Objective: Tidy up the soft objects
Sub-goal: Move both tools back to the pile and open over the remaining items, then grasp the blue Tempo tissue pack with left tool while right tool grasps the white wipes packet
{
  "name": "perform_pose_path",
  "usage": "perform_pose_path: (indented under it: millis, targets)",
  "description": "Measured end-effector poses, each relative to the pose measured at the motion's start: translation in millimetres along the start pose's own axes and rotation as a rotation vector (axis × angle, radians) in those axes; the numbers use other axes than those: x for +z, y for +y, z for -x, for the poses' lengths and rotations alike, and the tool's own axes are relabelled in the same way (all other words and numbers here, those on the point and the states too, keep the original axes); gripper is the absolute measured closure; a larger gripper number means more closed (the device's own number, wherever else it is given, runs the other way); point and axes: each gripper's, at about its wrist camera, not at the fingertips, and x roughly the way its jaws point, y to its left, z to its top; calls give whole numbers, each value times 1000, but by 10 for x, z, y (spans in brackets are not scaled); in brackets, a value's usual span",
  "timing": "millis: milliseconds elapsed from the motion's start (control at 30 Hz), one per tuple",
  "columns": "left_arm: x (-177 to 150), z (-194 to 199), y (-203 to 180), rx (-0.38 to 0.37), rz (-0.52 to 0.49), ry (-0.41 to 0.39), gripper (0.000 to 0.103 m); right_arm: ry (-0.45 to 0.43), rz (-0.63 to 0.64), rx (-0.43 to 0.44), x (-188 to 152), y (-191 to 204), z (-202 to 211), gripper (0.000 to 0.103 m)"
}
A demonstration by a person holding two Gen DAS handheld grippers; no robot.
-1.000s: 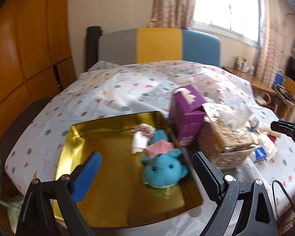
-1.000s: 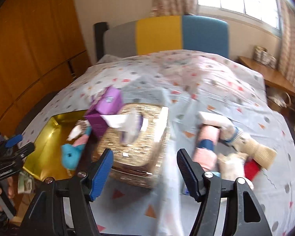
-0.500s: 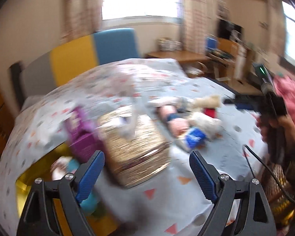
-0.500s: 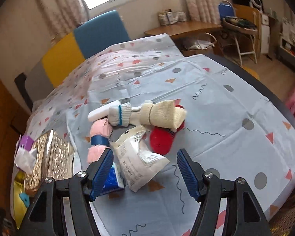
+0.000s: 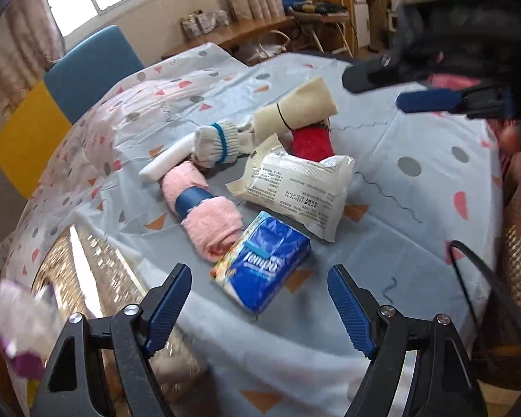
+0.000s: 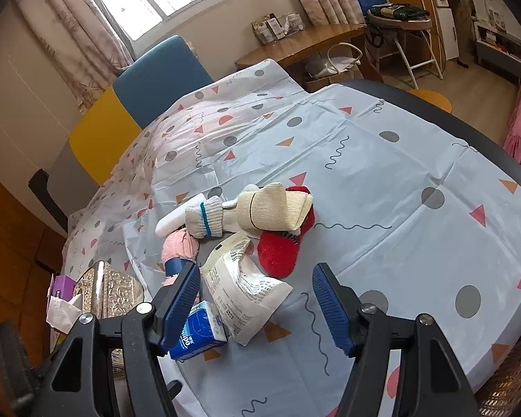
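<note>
Tablecloth [image 5: 382,243], gold box [image 5: 97,271] cropped, blurred

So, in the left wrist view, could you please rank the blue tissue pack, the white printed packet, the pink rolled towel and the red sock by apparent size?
1. white printed packet
2. pink rolled towel and blue tissue pack: look alike, the pack being nearer the camera
3. red sock, partly hidden

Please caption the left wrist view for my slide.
Closing left gripper hovers empty above blue tissue pack beside rolled pink towel.
</note>
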Motion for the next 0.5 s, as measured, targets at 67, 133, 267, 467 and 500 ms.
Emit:
perform_pose_path:
  millis: [67,133,267,467,500]
  targets:
    - [36,-158,23,10,-5,30,22,7,-12,8,4,-18,-11,35]
    - [53,-317,54,-17,11,66,22,14,-20,16,-2,-35,-16,35]
    - [5,-499,109,-44,60,99,39,39,-31,19,-6,-58,-65,34]
    - [-195,-279,-72,-94,67,32,42,44,-18,0,-13,-47,-89,34]
    - [-218,-260,-127,-81,53,23,42,49,-13,-1,-13,-42,-100,34]
